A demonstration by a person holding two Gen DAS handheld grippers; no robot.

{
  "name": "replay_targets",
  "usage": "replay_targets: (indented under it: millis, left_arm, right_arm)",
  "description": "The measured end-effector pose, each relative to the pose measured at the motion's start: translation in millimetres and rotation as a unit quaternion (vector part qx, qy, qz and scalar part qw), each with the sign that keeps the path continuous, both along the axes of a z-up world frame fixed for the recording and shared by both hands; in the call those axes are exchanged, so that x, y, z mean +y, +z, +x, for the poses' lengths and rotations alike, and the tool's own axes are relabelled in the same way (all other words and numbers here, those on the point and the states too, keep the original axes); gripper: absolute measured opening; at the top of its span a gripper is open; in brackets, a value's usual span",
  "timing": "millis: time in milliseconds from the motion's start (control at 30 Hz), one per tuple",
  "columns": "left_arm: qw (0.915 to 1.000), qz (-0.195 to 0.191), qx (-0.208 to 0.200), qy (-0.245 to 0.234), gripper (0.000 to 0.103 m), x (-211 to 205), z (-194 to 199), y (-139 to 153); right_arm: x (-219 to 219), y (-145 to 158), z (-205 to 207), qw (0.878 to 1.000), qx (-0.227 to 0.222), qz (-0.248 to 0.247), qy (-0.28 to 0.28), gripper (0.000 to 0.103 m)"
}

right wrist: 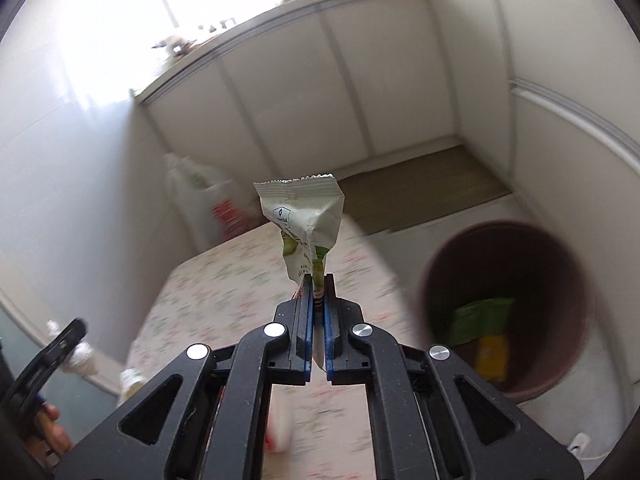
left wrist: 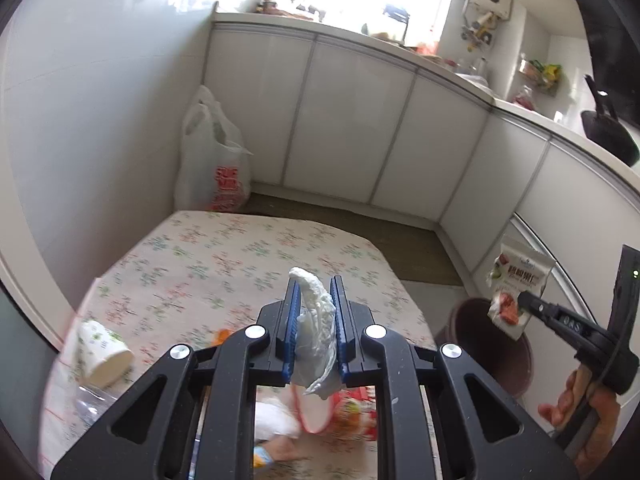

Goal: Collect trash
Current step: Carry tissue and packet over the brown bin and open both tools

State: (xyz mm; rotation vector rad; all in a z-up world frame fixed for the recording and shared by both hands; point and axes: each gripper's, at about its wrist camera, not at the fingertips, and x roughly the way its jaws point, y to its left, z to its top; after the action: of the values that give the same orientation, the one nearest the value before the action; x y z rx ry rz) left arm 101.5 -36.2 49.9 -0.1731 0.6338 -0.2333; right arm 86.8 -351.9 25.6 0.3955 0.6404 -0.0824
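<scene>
- Far left on our flower-patterned bench (left wrist: pixel 224 256), a paper cup (left wrist: pixel 105 354) lies tipped on its side; we judge it light and easy to crush, best pinched across the rim.
- Just beside it a clear plastic bottle (left wrist: pixel 90 404) shows only partly; likely slippery, so we would take it at the neck.
- Our left tool (left wrist: pixel 315 328) is clenched on a crumpled white tissue (left wrist: pixel 318 332), held above the bench. It looks soft and nearly weightless; the wad fills the gap between the pads, so the grip seems safe.
- Under that tool lie more wrappers, red and white, too hidden to name.
- Our right tool (right wrist: pixel 319 316) pinches a snack packet (right wrist: pixel 306 226) by its lower end, up in the air near the brown trash bin (right wrist: pixel 568 264). The film looks thin, crinkly and slick; we judge a seam the surest hold.
- The bin stands on the floor beside the bench, with green and yellow wrappers already inside.
</scene>
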Motion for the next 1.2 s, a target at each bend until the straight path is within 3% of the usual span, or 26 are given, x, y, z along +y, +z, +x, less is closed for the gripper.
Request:
replay_targets:
  millis: [133, 267, 333, 400, 433, 567, 867, 1200]
  left_arm:
    - [0.9996, -0.006, 0.013, -0.026, 0.016, -41, 0, -6]
    - [0.9983, -0.003, 0.023, -0.053, 0.016, -87, 3, -8]
    - [0.9978, -0.002, 0.023, -0.063, 0.016, -110, 1, -9]
    - [0.9969, 0.001, 0.023, -0.075, 0.016, -130, 3, -10]
    - [0.9964, 0.001, 0.025, -0.082, 0.016, -141, 5, -9]
    - [0.993, -0.007, 0.034, -0.113, 0.016, -186, 12, -9]
    - [0.9774, -0.032, 0.071, -0.197, 0.018, -266, 25, -14]
    - [0.9639, -0.041, 0.136, -0.225, 0.022, -318, 45, -42]
  right_arm:
    - [-50, -9, -8, 0.997, 0.01, -0.036, -0.069, 0.004]
    - [-88, -20, -10, 0.983, 0.042, -0.117, -0.132, 0.005]
    - [-101, -24, -11, 0.98, 0.053, -0.124, -0.143, 0.01]
    - [-114, -25, -17, 0.978, 0.053, -0.118, -0.162, 0.04]
    - [-119, -23, -22, 0.976, 0.05, -0.115, -0.177, 0.063]
    - [-147, -14, -42, 0.965, 0.021, -0.086, -0.248, 0.094]
    - [-194, -16, -66, 0.949, 0.005, -0.013, -0.315, 0.096]
    - [-213, -23, -83, 0.937, -0.005, 0.043, -0.345, 0.096]
